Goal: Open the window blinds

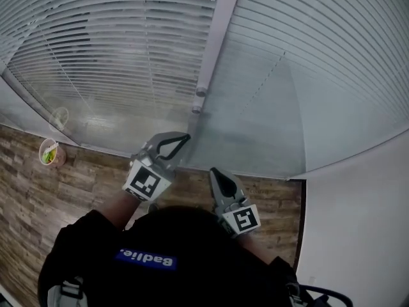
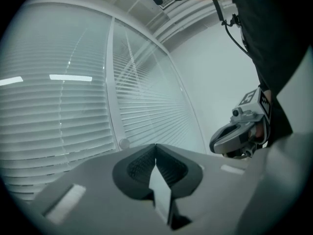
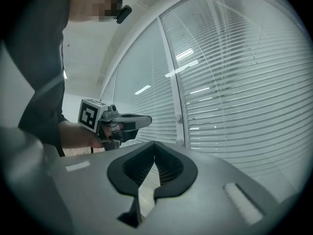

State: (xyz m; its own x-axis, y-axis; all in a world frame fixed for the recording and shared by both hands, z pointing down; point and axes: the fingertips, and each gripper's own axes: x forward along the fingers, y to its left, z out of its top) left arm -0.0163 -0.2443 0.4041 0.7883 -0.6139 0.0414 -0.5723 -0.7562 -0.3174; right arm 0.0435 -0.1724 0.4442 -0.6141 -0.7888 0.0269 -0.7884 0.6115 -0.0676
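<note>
Two window blinds (image 1: 115, 50) hang fully lowered, one on each side of the centre post (image 1: 216, 37), so by the look of it nothing is opened yet. The left gripper (image 1: 184, 137) and right gripper (image 1: 215, 173) hover near that post's foot, jaws closed and empty. Finding and working the blinds' control is still to do.

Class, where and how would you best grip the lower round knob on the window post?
Probably across its round rim, straight on from the room side: the lower knob juts from the post toward the person, its edge exposed.
</note>
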